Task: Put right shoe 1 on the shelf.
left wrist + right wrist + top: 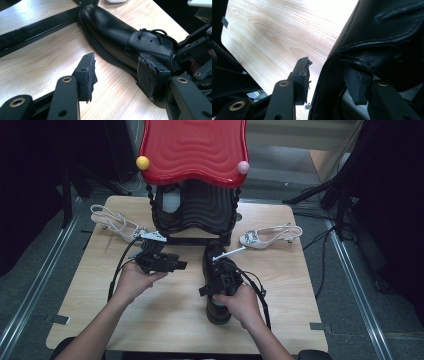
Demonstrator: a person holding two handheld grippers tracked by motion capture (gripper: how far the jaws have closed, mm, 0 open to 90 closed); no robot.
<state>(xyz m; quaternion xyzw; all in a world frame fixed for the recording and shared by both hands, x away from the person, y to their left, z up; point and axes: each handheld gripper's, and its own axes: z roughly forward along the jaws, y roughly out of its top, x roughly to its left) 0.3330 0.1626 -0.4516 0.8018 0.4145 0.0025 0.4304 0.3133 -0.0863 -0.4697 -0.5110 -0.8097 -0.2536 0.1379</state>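
1. Straddling the collar of the black shoe [218, 285], the right gripper [329, 75] has its jaws spread, one inside the opening and one outside; neither pad presses on the leather.
2. Risk: as the hand draws away, the inner jaw may likely catch the collar and tip the shoe.
3. Left gripper [120, 75]: jaws apart, empty, just beside the shoe.
4. Shoe stands on the wooden table [165, 315], long axis front-to-back, toe toward the red-topped stand [194, 150].
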